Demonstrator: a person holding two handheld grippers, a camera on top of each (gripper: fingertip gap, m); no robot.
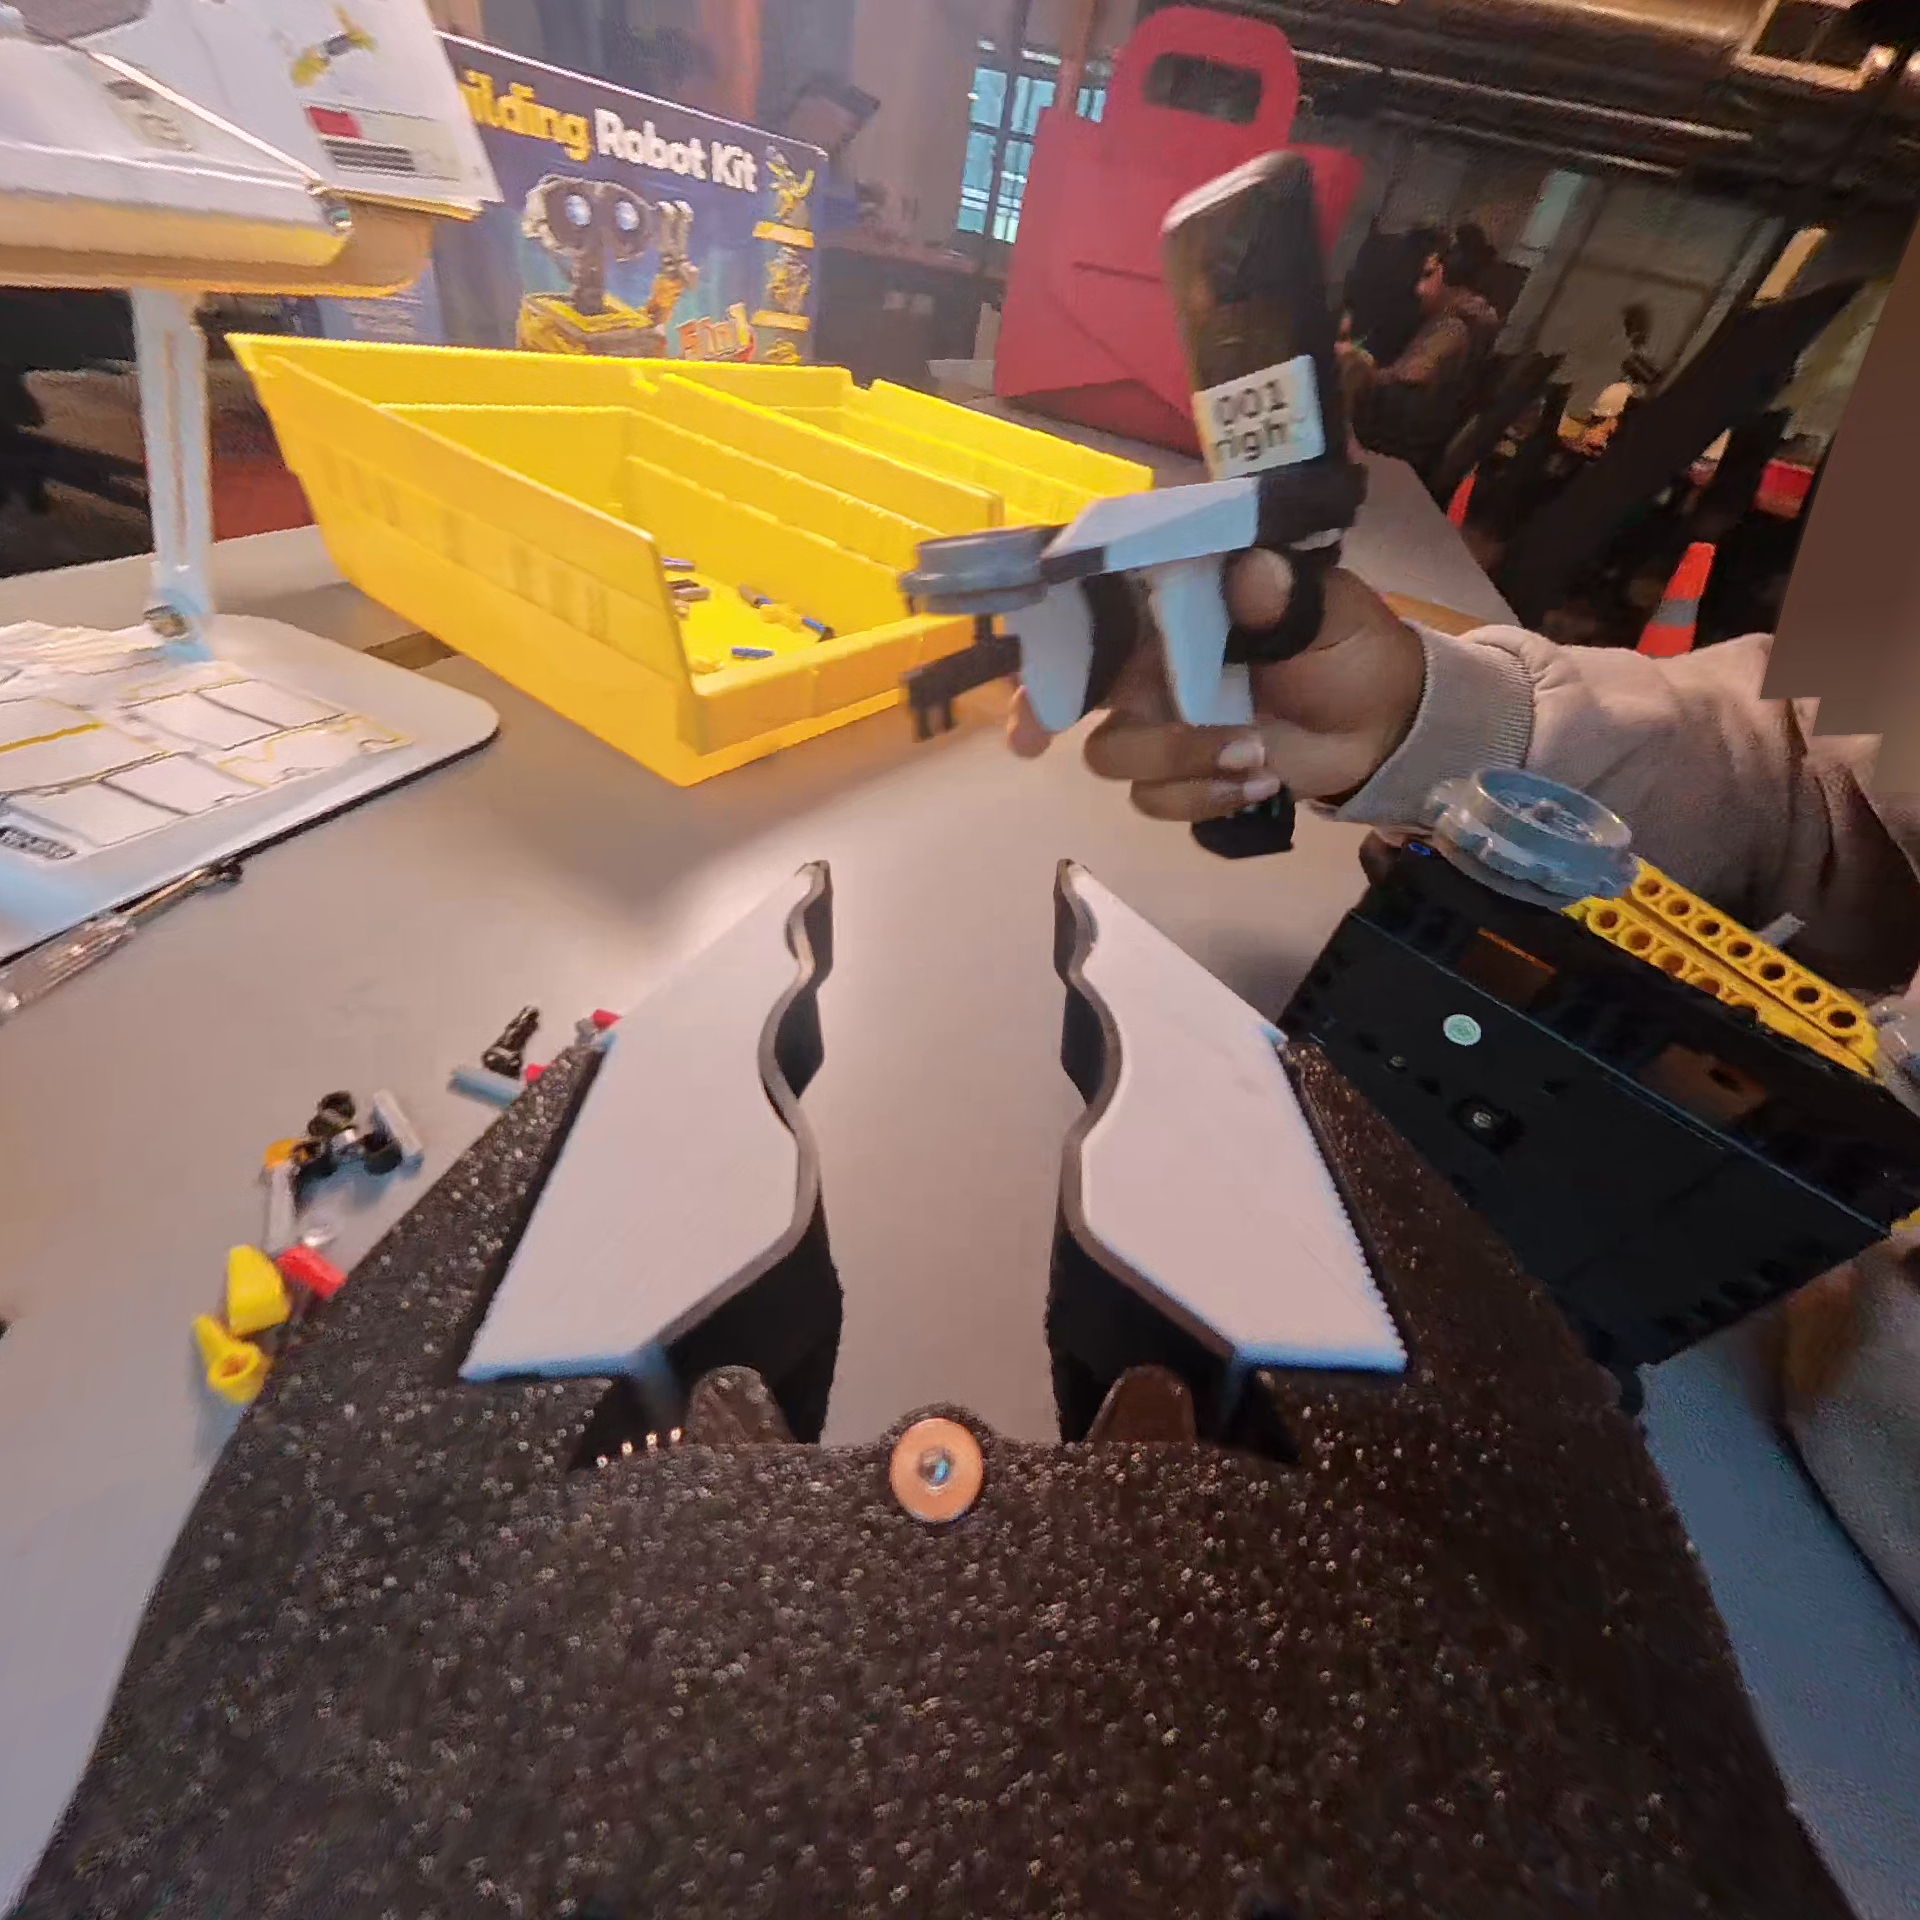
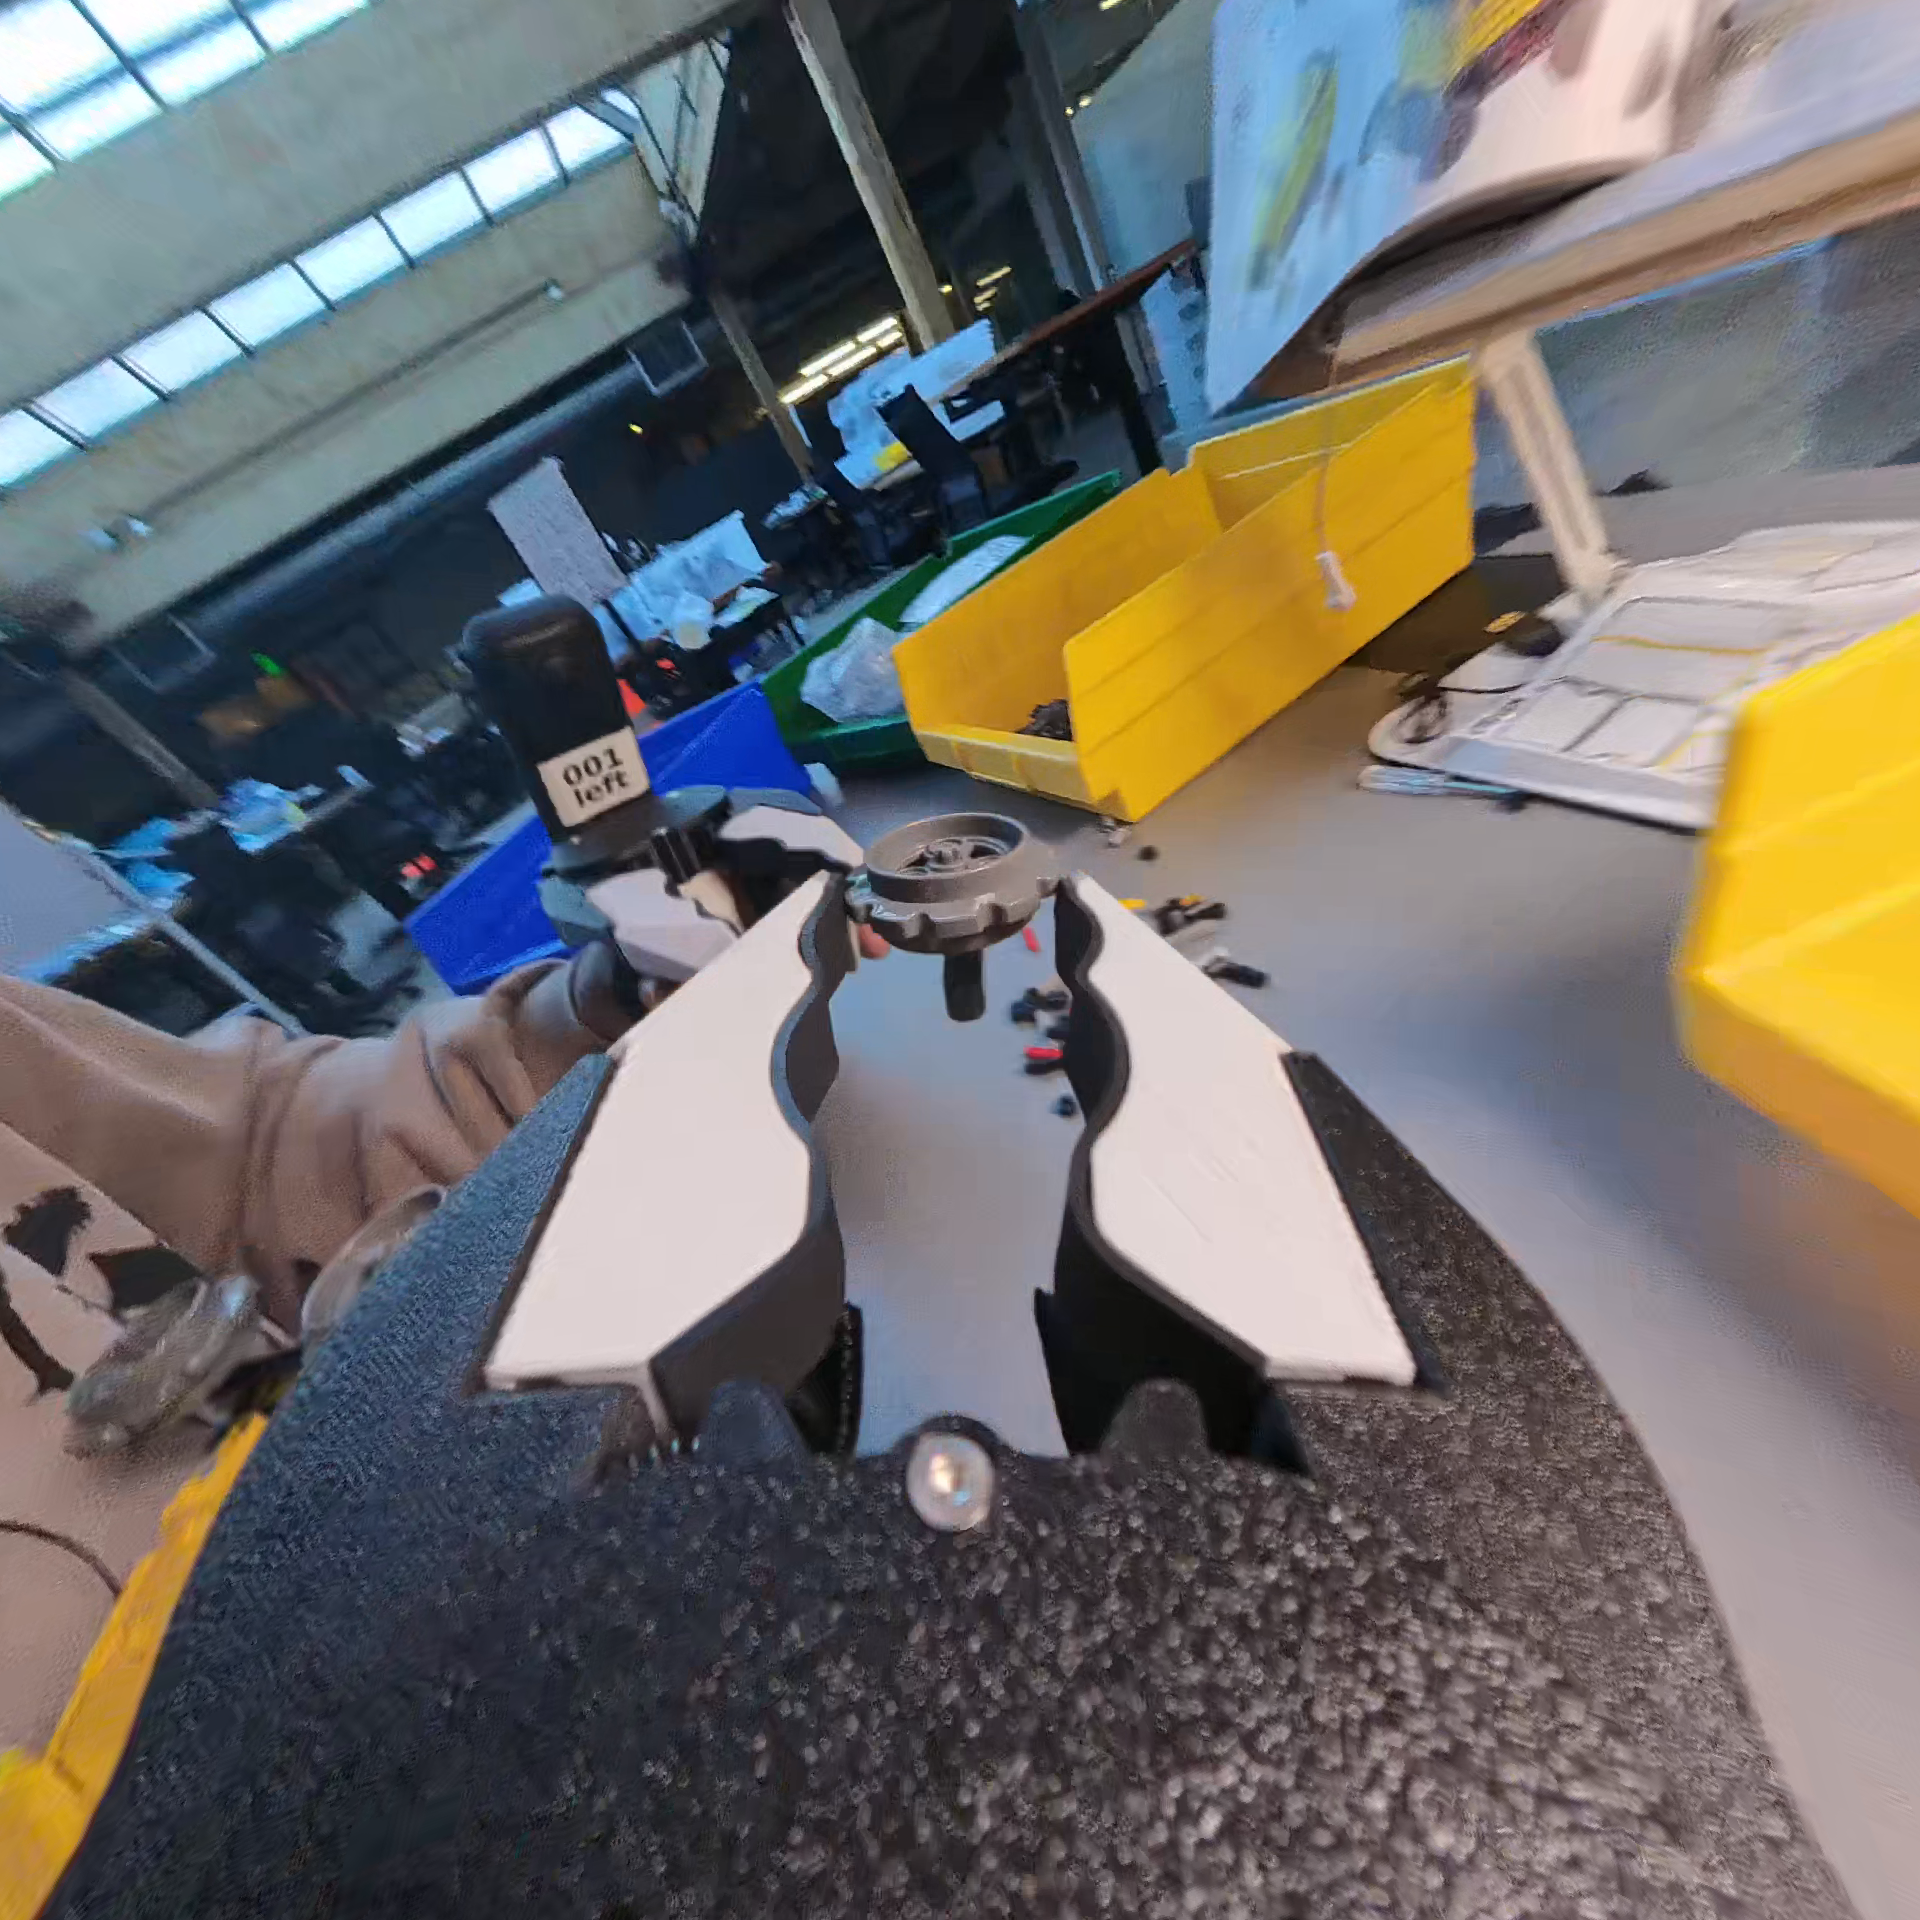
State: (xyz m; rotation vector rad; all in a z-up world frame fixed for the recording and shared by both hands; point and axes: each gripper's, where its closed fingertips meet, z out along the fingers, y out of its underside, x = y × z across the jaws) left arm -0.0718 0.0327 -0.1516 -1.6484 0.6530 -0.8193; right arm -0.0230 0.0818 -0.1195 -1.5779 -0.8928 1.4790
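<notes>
Aloft between the right gripper's (image 2: 956, 894) fingertips, a grey wheel (image 2: 951, 868) with a black axle hangs above the grey table (image 2: 1403, 1039), pinched at its rim. Nearby, the left gripper (image 1: 943, 883) hovers empty, jaws apart, beside a black-and-yellow model (image 1: 1621, 1081). Loose parts (image 1: 301, 1226) and yellow bins (image 1: 582, 540) lie beyond.
</notes>
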